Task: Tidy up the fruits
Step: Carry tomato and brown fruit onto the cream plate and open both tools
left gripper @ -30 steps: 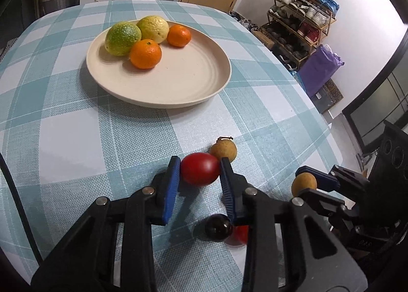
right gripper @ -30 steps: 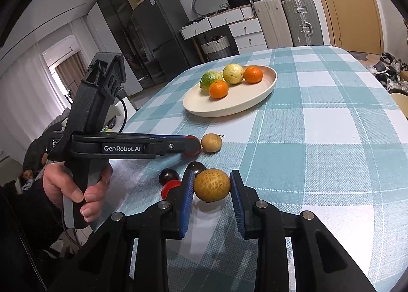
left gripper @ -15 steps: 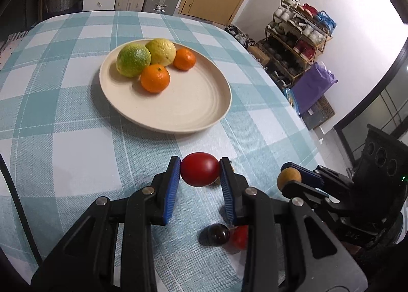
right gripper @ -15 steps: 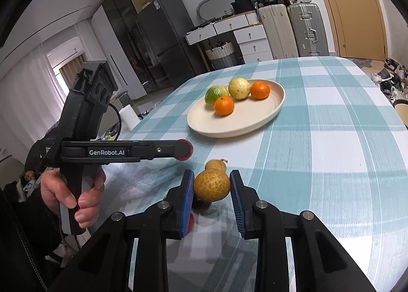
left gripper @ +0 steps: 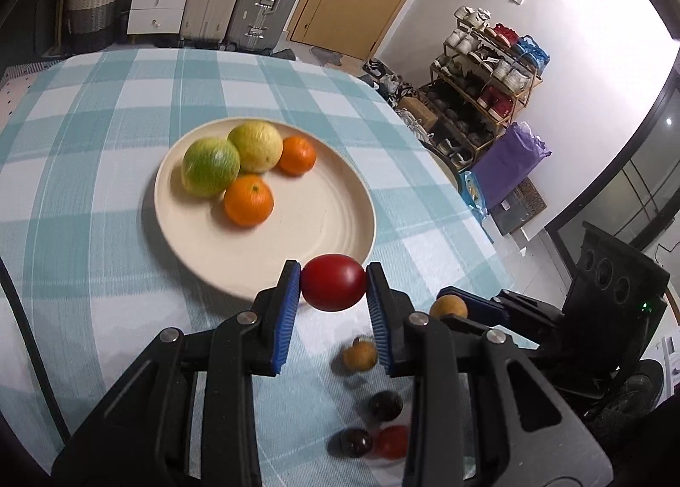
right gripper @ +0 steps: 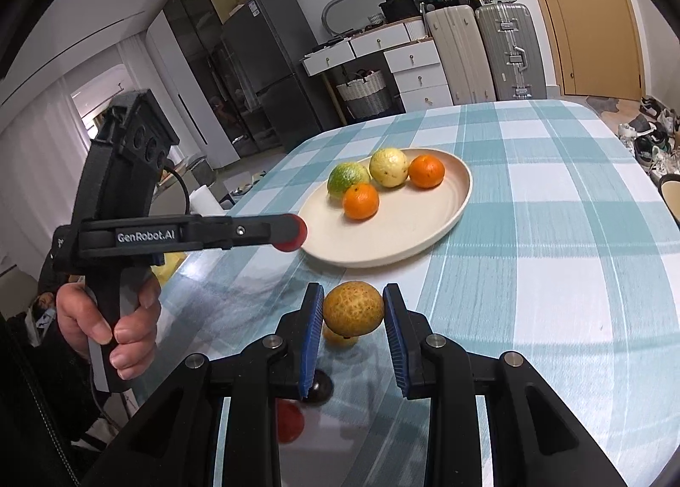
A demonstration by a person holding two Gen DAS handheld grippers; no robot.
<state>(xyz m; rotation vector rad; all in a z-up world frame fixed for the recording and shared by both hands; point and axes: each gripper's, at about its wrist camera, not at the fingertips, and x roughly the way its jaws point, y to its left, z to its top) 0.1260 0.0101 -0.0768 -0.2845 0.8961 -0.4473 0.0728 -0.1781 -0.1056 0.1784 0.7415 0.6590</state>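
My left gripper is shut on a red tomato, held in the air just short of the near rim of the cream plate. On the plate lie a green citrus, a yellow citrus and two oranges. My right gripper is shut on a rough yellow-brown fruit, lifted above the checked tablecloth short of the plate. In the right wrist view the left gripper shows from the side with the tomato at its tip.
On the cloth below the grippers lie a small brown fruit, two dark round fruits and a small red one. A hand holds the left gripper's handle. Suitcases, drawers and a shoe rack stand beyond the table.
Both grippers have risen and moved toward the plate with their fruits. The tomato has left the cloth and the small brown fruit stays behind on the table.
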